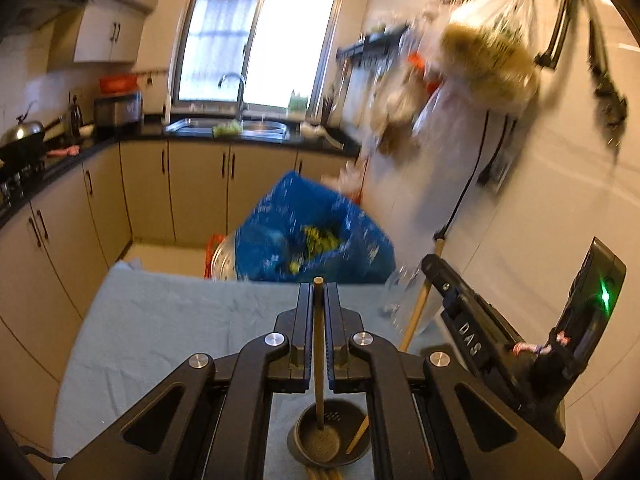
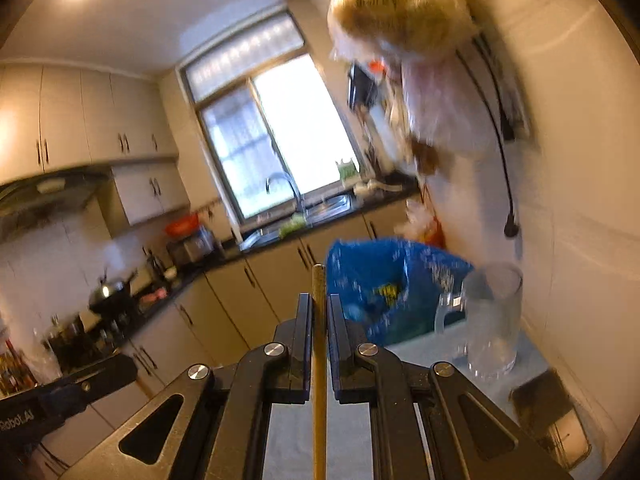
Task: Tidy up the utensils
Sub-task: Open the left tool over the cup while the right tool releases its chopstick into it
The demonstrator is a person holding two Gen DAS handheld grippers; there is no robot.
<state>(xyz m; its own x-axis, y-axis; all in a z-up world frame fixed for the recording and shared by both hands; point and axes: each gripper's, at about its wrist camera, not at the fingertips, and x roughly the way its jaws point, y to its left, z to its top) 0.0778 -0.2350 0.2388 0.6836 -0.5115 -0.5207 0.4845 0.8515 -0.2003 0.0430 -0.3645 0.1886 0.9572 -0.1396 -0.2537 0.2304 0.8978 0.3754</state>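
Clamped in left tool: dark slotted ladle, wooden handle up between the jaws, perforated bowl hanging low over grey-clothed table. Pinched in right tool: wooden stick-like handle, working end out of sight. Standing on far right of table: clear glass jug, upright, apart from both tools. Beyond table edge: blue bag.

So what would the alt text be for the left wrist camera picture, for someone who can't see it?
A black left gripper is shut on the thin handle of a slotted ladle, whose bowl hangs below over a cloth-covered table. Beyond are a blue bag, a clear glass pitcher, the right gripper and a blurred kitchen.
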